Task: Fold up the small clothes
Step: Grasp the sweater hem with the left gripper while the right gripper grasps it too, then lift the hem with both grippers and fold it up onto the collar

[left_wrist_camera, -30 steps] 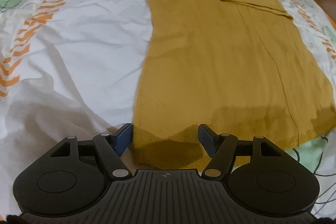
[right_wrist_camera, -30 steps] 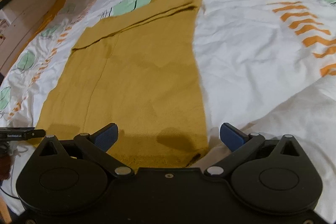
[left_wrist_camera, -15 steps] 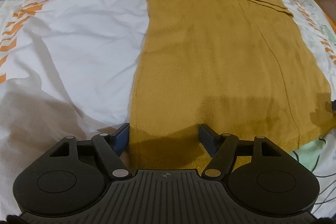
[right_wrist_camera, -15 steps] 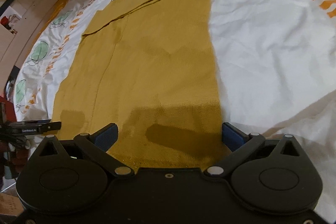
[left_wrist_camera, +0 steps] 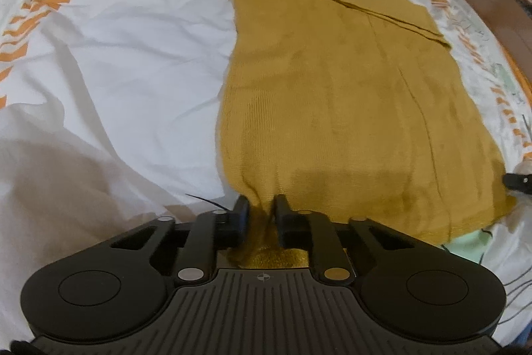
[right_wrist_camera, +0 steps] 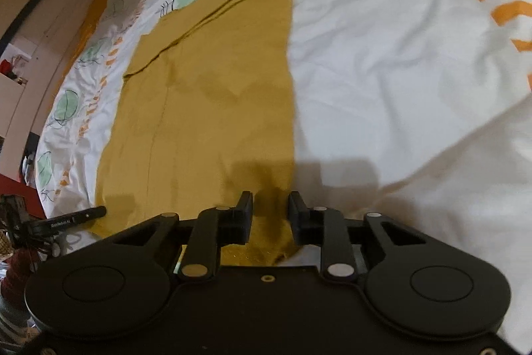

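Mustard garment near corners pinched: left gripper, right gripper.

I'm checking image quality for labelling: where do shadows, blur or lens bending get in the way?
Left wrist view: a dark shadow covers the mustard garment near the left gripper; fisheye bends the bedsheet. Right wrist view: soft blur, shadow ahead of the right gripper.

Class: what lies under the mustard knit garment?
The mustard knit garment lies on a white bedsheet with orange and green print. Whatever print is beneath the garment is covered.
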### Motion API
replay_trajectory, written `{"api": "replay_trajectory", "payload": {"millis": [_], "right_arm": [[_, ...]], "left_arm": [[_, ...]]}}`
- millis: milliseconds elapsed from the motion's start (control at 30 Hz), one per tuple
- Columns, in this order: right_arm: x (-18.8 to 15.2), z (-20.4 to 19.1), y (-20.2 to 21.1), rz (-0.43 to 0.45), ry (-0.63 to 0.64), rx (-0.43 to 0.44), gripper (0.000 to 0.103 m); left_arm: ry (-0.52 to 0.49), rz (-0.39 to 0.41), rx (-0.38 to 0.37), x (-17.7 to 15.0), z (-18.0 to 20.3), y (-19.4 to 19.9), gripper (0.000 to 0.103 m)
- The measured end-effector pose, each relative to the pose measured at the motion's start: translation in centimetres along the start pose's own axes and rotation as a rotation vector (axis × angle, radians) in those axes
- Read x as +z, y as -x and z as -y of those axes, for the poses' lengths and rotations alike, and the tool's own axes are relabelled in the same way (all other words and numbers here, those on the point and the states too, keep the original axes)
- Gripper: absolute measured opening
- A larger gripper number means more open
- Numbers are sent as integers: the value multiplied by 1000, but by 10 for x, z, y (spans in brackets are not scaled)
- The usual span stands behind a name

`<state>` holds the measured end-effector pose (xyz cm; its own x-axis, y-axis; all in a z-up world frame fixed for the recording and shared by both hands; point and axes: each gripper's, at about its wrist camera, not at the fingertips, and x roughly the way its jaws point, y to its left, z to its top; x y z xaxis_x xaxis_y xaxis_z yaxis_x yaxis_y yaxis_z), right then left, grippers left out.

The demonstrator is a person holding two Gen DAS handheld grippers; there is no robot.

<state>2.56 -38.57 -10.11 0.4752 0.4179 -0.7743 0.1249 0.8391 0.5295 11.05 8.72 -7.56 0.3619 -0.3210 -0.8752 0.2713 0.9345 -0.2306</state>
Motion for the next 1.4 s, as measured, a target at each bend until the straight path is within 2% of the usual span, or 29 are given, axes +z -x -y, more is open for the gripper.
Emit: {"api": "replay_trajectory", "payload": {"millis": [67, 167, 267, 300, 333, 400, 567, 633, 700, 867, 1033, 1100, 1133, 1167, 1233, 1267, 1300, 1367, 1400], "right_arm": [[1, -1, -1, -1, 8, -6, 37], [4, -4, -6, -22, 27, -9, 46], [3, -9, -9, -38, 66, -22, 46], [2, -10, -8, -37, 72, -21, 35], [1, -10, -6, -24, 66, -22, 24], [-1, -6, 3, 18, 34, 13, 15], [2, -1, 23, 139, -47, 150, 14], [6, -4, 29, 178, -61, 202, 10], [11, -11, 33, 213, -63, 231, 10], [25, -18, 48, 310, -84, 284, 10], [39, -18, 60, 381, -112, 300, 8], [48, -19, 62, 396, -92, 277, 8], [50, -19, 63, 387, -76, 278, 11], [51, -20, 60, 366, -69, 282, 17], [48, -21, 50, 289, -49, 237, 19], [44, -22, 44, 262, -41, 209, 27], [39, -21, 38, 229, -45, 201, 40], [27, -16, 24, 168, -85, 199, 56], [20, -14, 17, 140, -99, 193, 59]], "left_arm": [[-2, -7, 5, 1, 1, -2, 14], [3, -16, 9, 4, 2, -6, 16], [8, -19, 6, 5, 3, -7, 17], [3, -15, 6, 4, 3, -7, 15], [2, -5, 0, 3, 3, -5, 7], [15, 36, -22, 0, 1, 1, 6], [77, 161, -67, 5, -1, 22, 6], [103, 192, -89, 12, 0, 29, 6], [111, 230, -102, 21, 6, 39, 6], [101, 327, -101, 47, 21, 63, 6], [118, 391, -98, 63, 30, 75, 6], [135, 402, -110, 69, 29, 76, 6], [142, 408, -104, 72, 28, 76, 6], [143, 412, -92, 74, 29, 75, 6], [148, 412, -84, 74, 28, 74, 6], [153, 409, -85, 74, 27, 73, 6], [155, 404, -83, 74, 26, 71, 6], [159, 394, -77, 71, 23, 68, 6], [162, 390, -80, 69, 21, 67, 6]]}}
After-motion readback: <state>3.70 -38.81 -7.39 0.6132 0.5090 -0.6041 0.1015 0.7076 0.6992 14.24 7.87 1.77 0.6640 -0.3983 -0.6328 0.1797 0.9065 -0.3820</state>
